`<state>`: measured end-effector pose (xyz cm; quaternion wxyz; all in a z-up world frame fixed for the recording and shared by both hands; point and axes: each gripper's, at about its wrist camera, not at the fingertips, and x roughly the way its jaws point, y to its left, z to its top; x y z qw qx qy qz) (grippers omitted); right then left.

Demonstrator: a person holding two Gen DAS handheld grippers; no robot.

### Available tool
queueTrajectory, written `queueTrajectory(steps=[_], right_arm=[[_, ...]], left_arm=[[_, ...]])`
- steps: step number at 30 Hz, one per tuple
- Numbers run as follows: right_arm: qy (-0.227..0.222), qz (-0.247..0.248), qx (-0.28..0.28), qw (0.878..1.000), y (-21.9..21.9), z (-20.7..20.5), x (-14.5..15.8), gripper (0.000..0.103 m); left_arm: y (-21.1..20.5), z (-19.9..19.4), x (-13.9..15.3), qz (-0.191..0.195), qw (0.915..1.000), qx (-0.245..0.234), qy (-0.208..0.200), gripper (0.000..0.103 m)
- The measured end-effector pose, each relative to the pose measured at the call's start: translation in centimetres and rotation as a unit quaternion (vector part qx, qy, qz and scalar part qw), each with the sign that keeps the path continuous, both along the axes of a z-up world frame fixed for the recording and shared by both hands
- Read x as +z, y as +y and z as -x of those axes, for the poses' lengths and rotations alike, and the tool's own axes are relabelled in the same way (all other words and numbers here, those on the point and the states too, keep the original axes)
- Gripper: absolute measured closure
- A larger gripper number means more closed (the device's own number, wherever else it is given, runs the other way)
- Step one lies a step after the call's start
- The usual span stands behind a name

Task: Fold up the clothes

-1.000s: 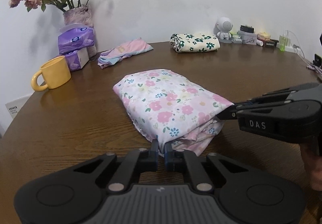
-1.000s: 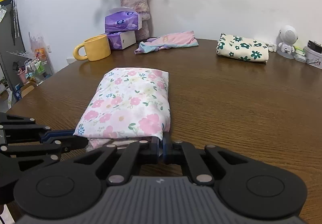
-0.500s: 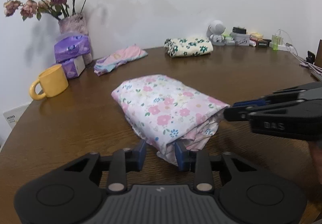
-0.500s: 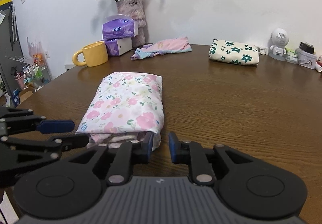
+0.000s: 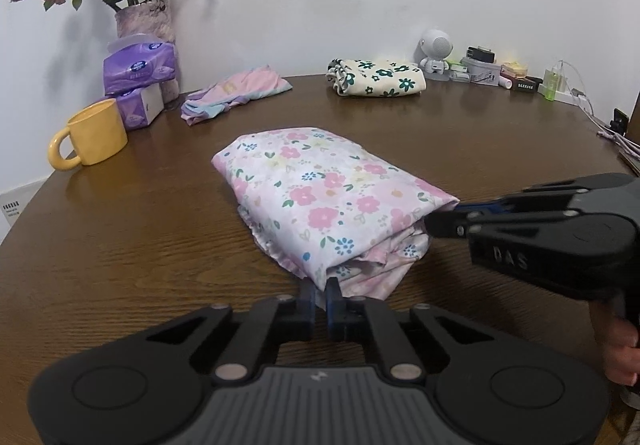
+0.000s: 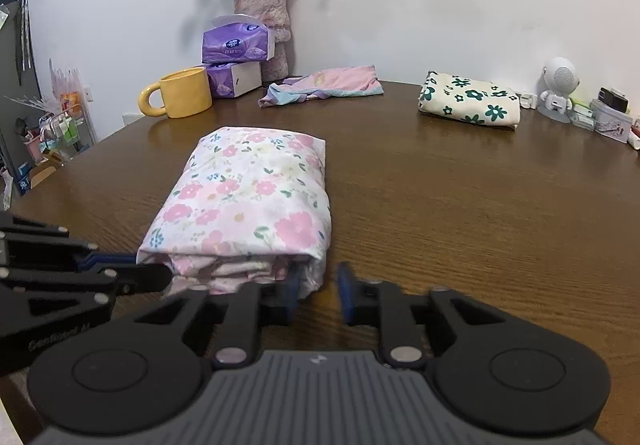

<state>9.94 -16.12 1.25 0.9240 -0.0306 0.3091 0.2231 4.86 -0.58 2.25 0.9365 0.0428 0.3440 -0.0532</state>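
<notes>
A folded pink floral garment (image 5: 320,197) (image 6: 248,197) lies in the middle of the round wooden table (image 5: 120,245). My left gripper (image 5: 320,297) is shut on the garment's near corner, with a bit of cloth pinched between its blue pads. It shows in the right wrist view as the left gripper (image 6: 156,273) at the bundle's left end. My right gripper (image 6: 320,283) is open, its left finger touching the bundle's near right corner and its right finger over bare wood. In the left wrist view the right gripper (image 5: 444,219) reaches in from the right.
At the back left stand a yellow mug (image 5: 94,133), purple tissue packs (image 5: 138,69) and a vase of dried roses (image 5: 146,21). A loose pink garment (image 5: 236,93) and a folded cream floral garment (image 5: 376,77) lie at the back. Small gadgets (image 5: 480,65) line the back right edge.
The left gripper let go of the garment's corner half a second ago and has shut on it again. The right gripper went from shut to open and has spread wider.
</notes>
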Motion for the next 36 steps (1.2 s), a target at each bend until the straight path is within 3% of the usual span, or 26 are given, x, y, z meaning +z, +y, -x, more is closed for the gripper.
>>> queueTrajectory(steps=[9,17,25,30,32,36], right_arm=[[0.013,-0.018,-0.005,1.000,-1.1,-1.0,0.1,0.098],[0.013,-0.035,-0.041,0.998,-3.6,-0.1,0.5,0.089],[0.009,-0.051,-0.082,0.995,-6.8,0.9,0.7,0.087],[0.023,-0.078,-0.054,0.995,-6.9,1.3,0.9,0.082],[0.027,-0.091,-0.028,0.995,-6.1,1.7,1.1,0.075],[0.036,-0.099,0.035,0.994,-3.1,2.4,1.3,0.074]], left_arm=[[-0.9,-0.1,0.1,-0.004,0.9997,-0.025,0.001,0.100],[-2.3,-0.3,-0.1,-0.013,0.9976,-0.068,0.002,0.101],[-5.3,-1.1,-0.1,-0.027,0.9929,-0.116,0.006,0.100],[-4.3,0.1,-0.1,-0.024,0.9922,-0.122,0.008,0.092],[-2.8,0.8,0.0,-0.015,0.9938,-0.110,0.007,0.081],[0.7,2.1,0.3,0.001,0.9971,-0.076,0.007,0.059]])
